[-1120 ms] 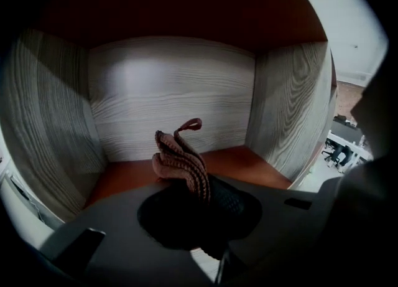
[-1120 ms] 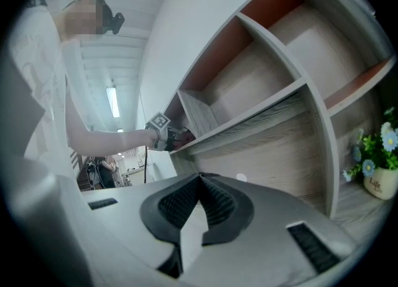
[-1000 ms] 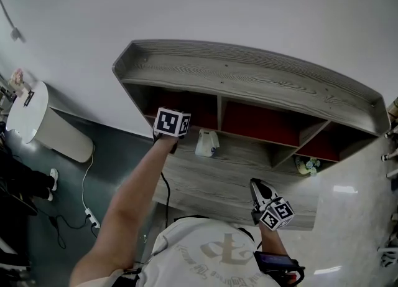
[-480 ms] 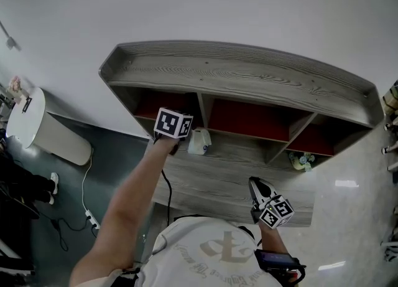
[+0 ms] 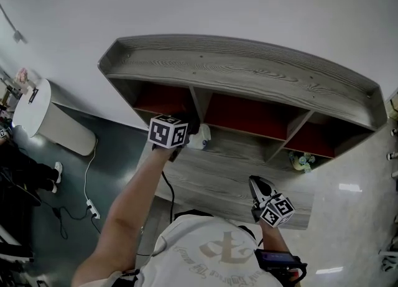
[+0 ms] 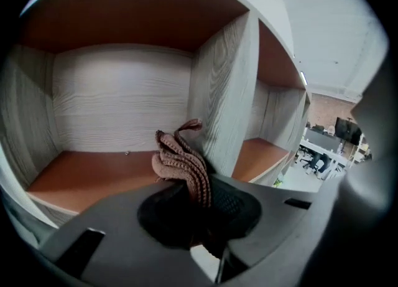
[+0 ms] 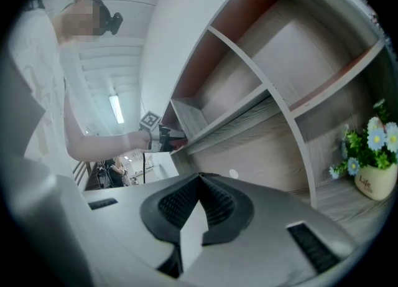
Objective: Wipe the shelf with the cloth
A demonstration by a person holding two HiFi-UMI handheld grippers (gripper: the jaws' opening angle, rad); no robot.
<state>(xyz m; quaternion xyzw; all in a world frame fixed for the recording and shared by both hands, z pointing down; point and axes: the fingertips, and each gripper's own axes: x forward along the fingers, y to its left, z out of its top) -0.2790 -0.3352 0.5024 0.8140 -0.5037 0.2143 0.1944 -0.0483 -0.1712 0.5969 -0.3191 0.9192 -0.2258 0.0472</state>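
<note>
The shelf [image 5: 249,71] is a wide grey wood-grain unit against the wall, with three red-lined compartments under its top board. The left compartment [image 6: 106,177] is the one in hand: its floor is bare, and the upright divider [image 6: 225,93] closes it on the right.

The cloth [image 6: 180,158], brownish and ribbed, is bunched into folds and pinched in the left tool [image 6: 202,200]. It stands out past the jaw tips just at the near edge of that divider. Whether it already touches the wood cannot be told.

The right tool [image 7: 198,208] hangs low and near, well apart from the work, with its jaws brought together on nothing.

A good wipe probably calls for tipping the left tool down, so that the cloth folds meet the compartment floor rather than the hard tips. Starting in the corner by the divider and drawing leftward in overlapping passes, from far wall to near lip, looks sensible. Because the cloth is bunched, only a small patch will bear at once, so the strokes should be close together and the pressure steady. A firm pinch matters, since ribbed fabric dragged over wood may pull loose.

The small flower pot [image 7: 374,180] in the right compartment will want a careful path when the wiping gets that far.
</note>
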